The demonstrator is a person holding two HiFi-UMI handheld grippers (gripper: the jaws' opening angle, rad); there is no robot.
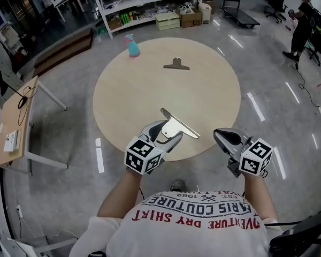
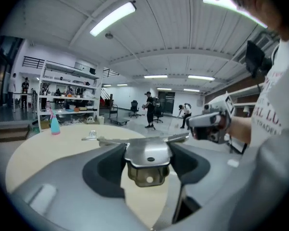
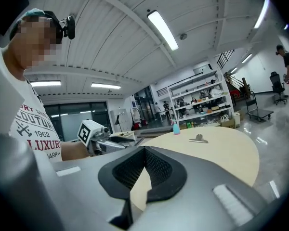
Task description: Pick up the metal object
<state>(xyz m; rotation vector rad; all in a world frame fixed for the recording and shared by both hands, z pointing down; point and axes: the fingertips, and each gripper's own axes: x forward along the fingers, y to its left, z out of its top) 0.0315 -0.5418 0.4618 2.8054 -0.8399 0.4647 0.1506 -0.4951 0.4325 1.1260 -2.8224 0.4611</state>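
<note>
A shiny metal clip with a long flat blade hangs above the near edge of the round beige table. My left gripper is shut on its handle part. In the left gripper view the metal clip sits pinched between the two dark pads, with its blade lying crosswise beyond them. My right gripper hovers off the table's near right edge, shut and holding nothing. Its pads meet at the tip in the right gripper view.
A second metal clip lies on the far side of the table, with a blue spray bottle at the far left rim. Shelving stands beyond, a desk to the left. A person stands at the far right.
</note>
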